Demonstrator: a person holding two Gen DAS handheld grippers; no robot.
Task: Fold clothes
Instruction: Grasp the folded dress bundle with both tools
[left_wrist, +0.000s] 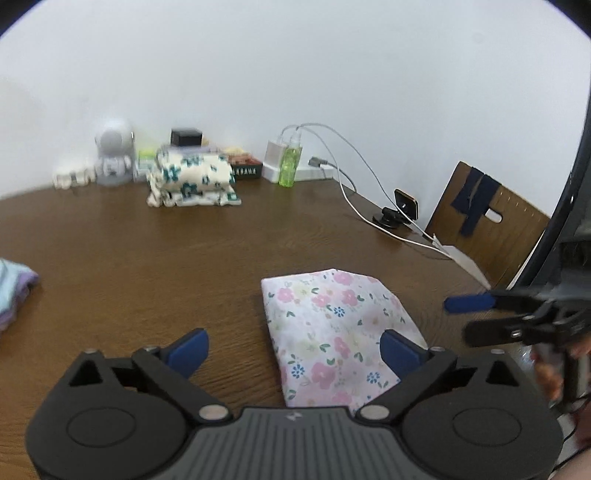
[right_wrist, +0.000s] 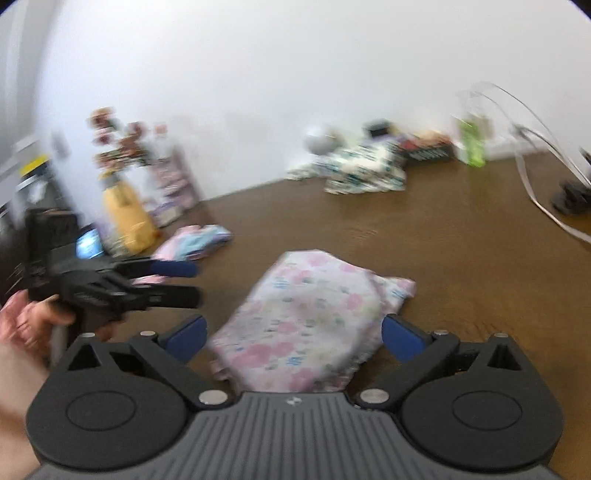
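Folded white cotton garment with pink floral print (left_wrist: 332, 332) on brown wooden table (left_wrist: 147, 258).
Left gripper (left_wrist: 293, 349) and right gripper (right_wrist: 291, 332): jaws spread wide, empty, garment at twelve o'clock.

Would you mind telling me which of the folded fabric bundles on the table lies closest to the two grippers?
The pink floral cloth, right before both open grippers; the teal-flowered stack sits by the wall.

Bright, even light; right wrist view motion-blurred; fisheye edges bent.
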